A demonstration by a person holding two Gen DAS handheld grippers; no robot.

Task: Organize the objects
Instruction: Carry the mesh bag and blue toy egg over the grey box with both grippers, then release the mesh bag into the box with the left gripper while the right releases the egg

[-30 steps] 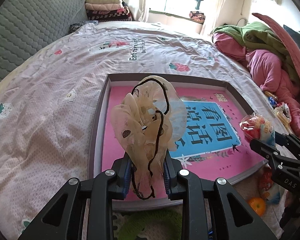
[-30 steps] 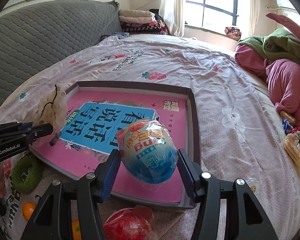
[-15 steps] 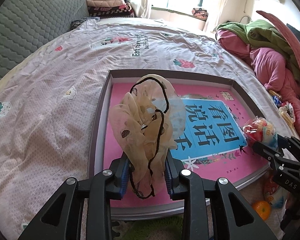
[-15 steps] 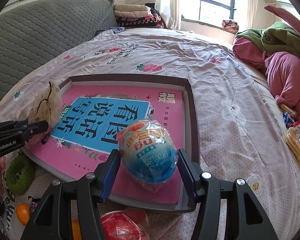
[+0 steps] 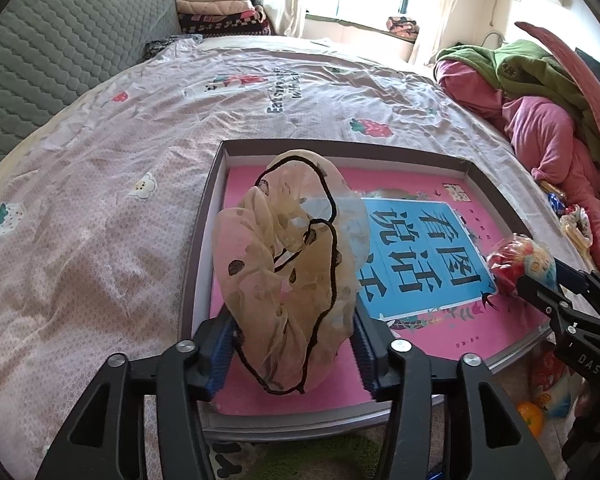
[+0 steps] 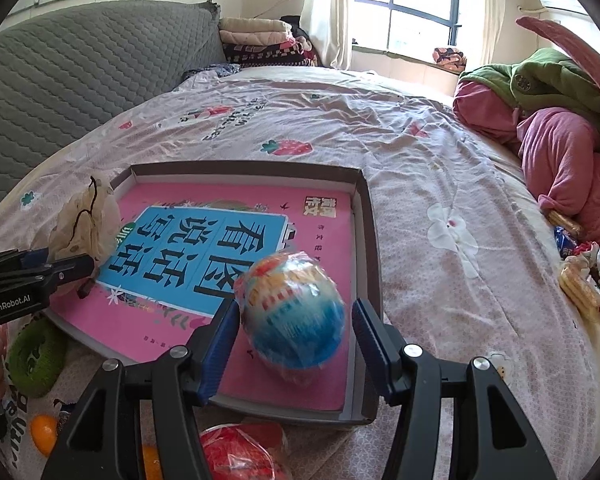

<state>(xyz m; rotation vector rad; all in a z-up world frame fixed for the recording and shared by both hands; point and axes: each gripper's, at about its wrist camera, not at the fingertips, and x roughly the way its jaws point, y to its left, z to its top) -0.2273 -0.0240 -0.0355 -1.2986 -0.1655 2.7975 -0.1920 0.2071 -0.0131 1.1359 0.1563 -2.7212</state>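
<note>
Two claws: both were in view, each held over the near end of a shallow box [image 5: 204, 240] on the bed [image 5: 100, 200].
Left claw [image 5: 292, 332]: its jaws had just been opening and stood well apart. The blue pads flanked the load without visibly squeezing it.
Left claw load: a sheer beige scrunchie [image 5: 292, 264] with dark spots and black edging stood upright between the pads. Its lower folds hung over the near left part of the box.
Right claw [image 6: 295, 316]: its jaws stood about half apart, with a wrapped egg-shaped toy [image 6: 296, 312] between them.
Right claw grip: the toy was blurred while the fingers [image 6: 220, 344] were sharp. A thin gap seemed to show on the toy's right side, so whether the pads still pressed on it could not be told.
Toy position: over the near right corner of the box, just inside its right wall.
Box contents: a pink book [image 5: 420, 248] with a blue title panel lay flat and filled most of the floor.
Box position: on the pink printed sheet, near the front edge of the bed.
Items outside the box: a green ring [image 6: 36, 356], an orange ball [image 6: 44, 434] and a red wrapped packet [image 6: 236, 452] lay just in front of the box.
Background: pink and green bedding [image 5: 548, 128] was heaped at the right of the bed, well apart from the box.
</note>
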